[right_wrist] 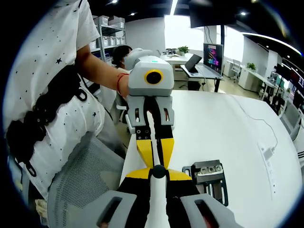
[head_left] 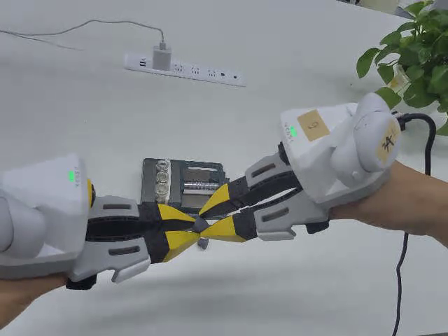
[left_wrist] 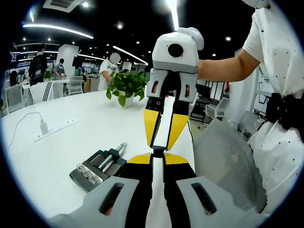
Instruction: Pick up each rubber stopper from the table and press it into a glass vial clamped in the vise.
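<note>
My two grippers meet tip to tip above the white table (head_left: pixel 294 294). Between the yellow tips sits a small dark grey rubber stopper (head_left: pixel 201 225) (left_wrist: pixel 158 151) (right_wrist: pixel 158 171). The left gripper (head_left: pixel 197 226) (left_wrist: pixel 158 158) comes in from the left, the right gripper (head_left: pixel 204 222) (right_wrist: pixel 158 174) from the right, and both sets of jaws pinch in on the stopper. Another small grey stopper (head_left: pixel 203 243) lies on the table just below. Behind the tips stands a black vise (head_left: pixel 203 173) (left_wrist: pixel 107 157) (right_wrist: pixel 219 183) clamping a row of clear glass vials (head_left: pixel 162 178) (left_wrist: pixel 88 170) (right_wrist: pixel 207 167).
A white power strip (head_left: pixel 185 68) with a charger and cable lies at the table's far side. A green plant (head_left: pixel 413 49) stands at the back right, and a black cable (head_left: pixel 406 266) runs down the right side. A grey mesh chair (left_wrist: pixel 228 161) (right_wrist: pixel 80 180) stands beside the table.
</note>
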Available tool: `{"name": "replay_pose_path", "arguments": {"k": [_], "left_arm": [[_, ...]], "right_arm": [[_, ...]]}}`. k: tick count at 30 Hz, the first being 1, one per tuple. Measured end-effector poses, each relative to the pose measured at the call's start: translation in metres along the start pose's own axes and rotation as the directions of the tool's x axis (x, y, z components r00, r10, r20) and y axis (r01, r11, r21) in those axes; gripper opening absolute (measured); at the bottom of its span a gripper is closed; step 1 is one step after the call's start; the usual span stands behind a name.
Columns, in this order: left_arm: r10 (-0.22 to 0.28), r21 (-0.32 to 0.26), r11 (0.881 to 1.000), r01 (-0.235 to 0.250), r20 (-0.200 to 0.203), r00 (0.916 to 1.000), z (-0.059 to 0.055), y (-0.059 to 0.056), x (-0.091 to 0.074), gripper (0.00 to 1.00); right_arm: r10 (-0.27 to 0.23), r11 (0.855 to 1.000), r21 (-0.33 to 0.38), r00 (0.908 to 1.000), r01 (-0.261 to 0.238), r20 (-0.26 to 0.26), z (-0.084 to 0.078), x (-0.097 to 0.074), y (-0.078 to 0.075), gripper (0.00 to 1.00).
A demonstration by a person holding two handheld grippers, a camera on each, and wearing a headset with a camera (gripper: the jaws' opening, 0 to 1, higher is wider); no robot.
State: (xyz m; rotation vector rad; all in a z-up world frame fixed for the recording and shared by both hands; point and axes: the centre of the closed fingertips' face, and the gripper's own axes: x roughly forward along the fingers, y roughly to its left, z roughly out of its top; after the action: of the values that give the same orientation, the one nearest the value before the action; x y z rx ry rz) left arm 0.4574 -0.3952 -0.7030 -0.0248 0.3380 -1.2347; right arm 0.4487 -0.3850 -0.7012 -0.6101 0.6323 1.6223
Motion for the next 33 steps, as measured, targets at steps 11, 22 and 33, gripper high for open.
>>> {"name": "replay_pose_path", "arguments": {"k": [11,22,33], "left_arm": [[0.010,-0.004,1.000,-0.010,0.012,0.9999,0.000,0.003,-0.002,0.04],[0.027,0.010,1.000,-0.027,0.025,0.9993,-0.004,0.005,-0.005,0.04],[0.051,0.009,0.999,-0.051,0.038,0.9980,-0.008,0.011,-0.009,0.05]], "right_arm": [[0.000,1.000,-0.002,1.0000,0.000,-0.008,0.001,0.002,-0.002,0.07],[0.007,1.000,0.007,0.9999,-0.007,-0.015,0.001,0.008,-0.004,0.07],[0.018,1.000,0.020,0.9996,-0.018,-0.020,0.003,0.013,-0.009,0.07]]}}
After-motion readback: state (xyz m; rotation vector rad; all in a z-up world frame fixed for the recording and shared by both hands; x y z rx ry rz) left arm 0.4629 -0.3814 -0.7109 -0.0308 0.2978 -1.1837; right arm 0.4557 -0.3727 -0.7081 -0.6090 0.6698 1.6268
